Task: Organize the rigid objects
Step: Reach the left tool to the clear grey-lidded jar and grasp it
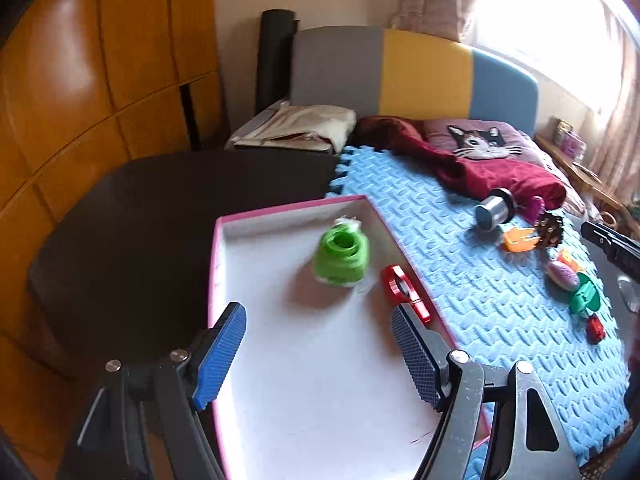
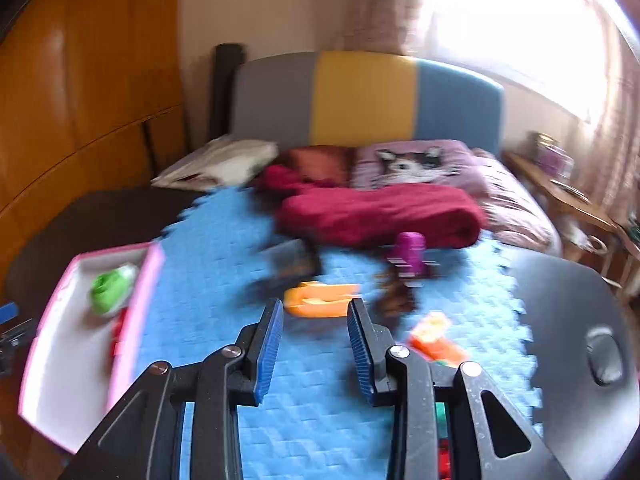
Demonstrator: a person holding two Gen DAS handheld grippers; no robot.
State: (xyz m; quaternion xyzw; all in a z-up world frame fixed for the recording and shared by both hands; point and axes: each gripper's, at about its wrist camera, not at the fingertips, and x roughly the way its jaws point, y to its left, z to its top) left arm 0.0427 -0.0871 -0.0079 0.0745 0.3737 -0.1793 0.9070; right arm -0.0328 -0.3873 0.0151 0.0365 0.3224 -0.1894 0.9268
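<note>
A: How does the left tool stand?

B: Released, its blue pads spread wide with nothing between them, hanging over the white floor of the pink-rimmed tray. Just ahead of it in the tray lies a green roll-shaped toy. Against the tray's wall, beside the tool's right pad, lies a red clip-like piece.

A: And past the tray?

B: To the tool's right spreads the blue foam mat. Far along it lie a metal cylinder, an orange piece and a dark spiky thing, with a pink oval, a green part and a small red part nearer.

A: The right tool?

B: Also released, jaws parted more narrowly and empty, above the mat. This view is blurred. The orange piece sits just beyond its tips, a purple toy further ahead, another orange item beside its right finger. The tray is off to its left.
</note>
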